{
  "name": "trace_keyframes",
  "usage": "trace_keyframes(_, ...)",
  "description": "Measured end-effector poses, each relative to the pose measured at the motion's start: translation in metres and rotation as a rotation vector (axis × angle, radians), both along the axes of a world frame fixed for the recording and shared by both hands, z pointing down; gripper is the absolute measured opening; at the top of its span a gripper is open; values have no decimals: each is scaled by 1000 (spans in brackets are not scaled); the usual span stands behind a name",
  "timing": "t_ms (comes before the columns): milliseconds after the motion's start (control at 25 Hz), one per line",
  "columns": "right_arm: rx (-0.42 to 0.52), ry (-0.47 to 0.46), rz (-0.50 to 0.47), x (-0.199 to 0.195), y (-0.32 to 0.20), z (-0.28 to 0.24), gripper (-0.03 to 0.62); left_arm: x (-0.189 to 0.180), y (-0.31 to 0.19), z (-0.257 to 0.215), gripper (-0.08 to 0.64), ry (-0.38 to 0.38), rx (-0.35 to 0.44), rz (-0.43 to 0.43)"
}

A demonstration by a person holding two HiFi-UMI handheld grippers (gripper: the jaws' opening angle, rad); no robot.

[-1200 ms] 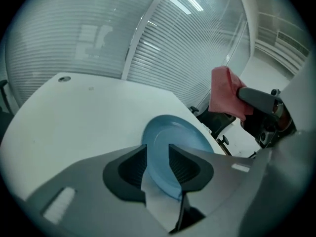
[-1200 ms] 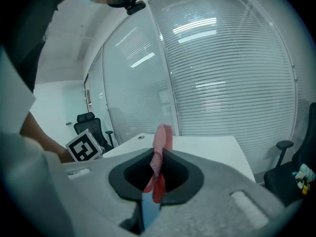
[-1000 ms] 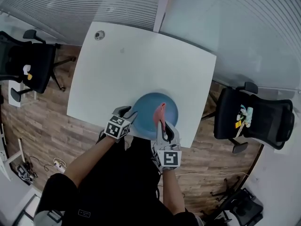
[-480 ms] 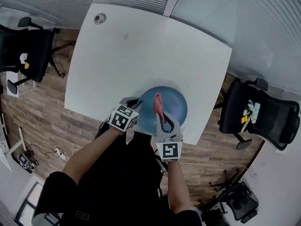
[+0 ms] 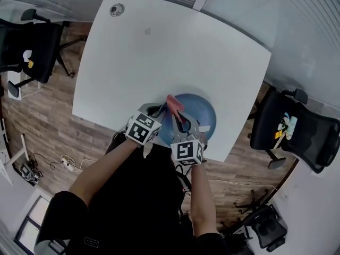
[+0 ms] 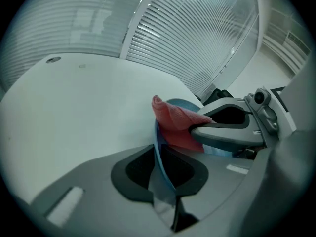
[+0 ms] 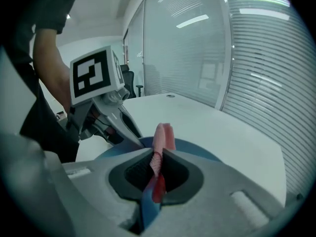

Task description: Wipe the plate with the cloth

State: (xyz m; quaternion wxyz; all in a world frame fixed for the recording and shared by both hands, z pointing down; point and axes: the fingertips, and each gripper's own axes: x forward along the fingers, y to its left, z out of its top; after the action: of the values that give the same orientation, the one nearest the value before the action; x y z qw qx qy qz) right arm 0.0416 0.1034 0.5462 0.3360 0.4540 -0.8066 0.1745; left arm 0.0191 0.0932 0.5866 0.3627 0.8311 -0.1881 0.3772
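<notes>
Both grippers are crowding the blue plate (image 5: 204,116) at its near rim: left gripper (image 5: 158,112) jaws just closing onto it, right gripper (image 5: 183,124) jaws clamping the pink cloth (image 5: 173,102) alongside.

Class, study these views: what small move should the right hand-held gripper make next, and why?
Probably bring the cloth down onto the plate and sweep it across. The left hand-held gripper, its jaws having just been closing, pinches the plate's rim. The right hand-held gripper is clamped on the cloth over the plate; whether the cloth touches the plate yet is unclear.
</notes>
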Motion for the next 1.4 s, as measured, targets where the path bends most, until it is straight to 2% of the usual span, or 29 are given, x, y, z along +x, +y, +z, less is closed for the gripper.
trace_keyframes(480,-124,-3,-95,-19,-7,24,25,0,-2,-2,29,40,-51,-51)
trace_keyframes(680,-148,35,-128,-22,-8,34,23,0,-1,-2,25,44,-63,-51)
trace_keyframes(1160,-131,31,-36,-8,-27,34,23,0,0,-2,25,41,-70,-35)
trace_keyframes(1400,-105,86,27,8,-36,33,23,-1,0,-3,23,39,-70,-34)
